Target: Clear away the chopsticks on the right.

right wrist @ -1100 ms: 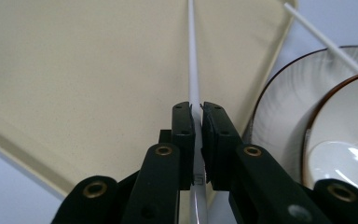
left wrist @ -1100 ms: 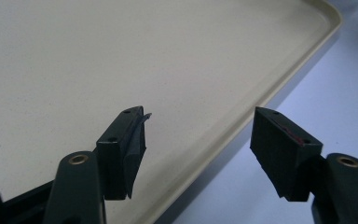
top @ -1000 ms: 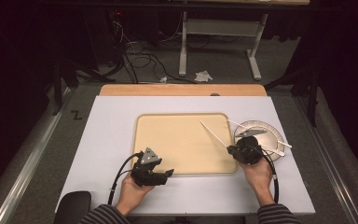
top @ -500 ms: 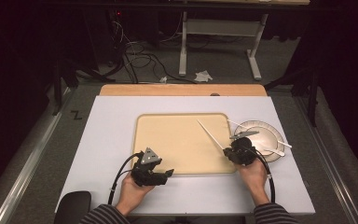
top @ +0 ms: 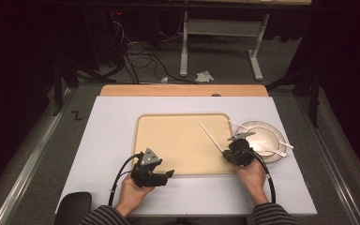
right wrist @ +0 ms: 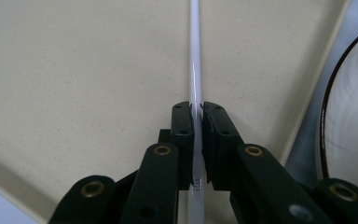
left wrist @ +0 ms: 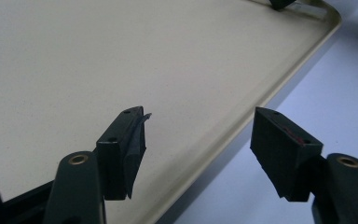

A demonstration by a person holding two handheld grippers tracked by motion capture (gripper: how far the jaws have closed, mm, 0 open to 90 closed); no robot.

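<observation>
A: Where is your right gripper [top: 226, 152] at this moment?

B: At about 4 o'clock on the tray [top: 168, 123], over its right rim. Its 2 jaws are clamped tight on a thin white utensil handle [top: 209, 134], which runs from the jaws toward 11 o'clock above the tray floor. In the right gripper view the white utensil handle [right wrist: 195, 70] passes straight up between the pads and on across the beige tray [right wrist: 74, 70].

A: And what is beside you there?

B: The plate [top: 274, 131] sits just off the tray at 3 o'clock, touching or nearly touching its rim; I cannot tell which. More white utensils [top: 269, 152] lie across the plate. Its dark-edged rim [right wrist: 326, 116] shows at the right of the right gripper view.

A: And your left gripper [top: 166, 176]?

B: It rests at about 7 o'clock of the tray, at the near rim, pointing toward 3 o'clock. Its 2 jaws stand wide apart with nothing between them. In the left gripper view, 1 pad hangs over the tray floor [left wrist: 121, 56] and the other over the white table top [left wrist: 345, 93], the tray's rim running between them.
</observation>
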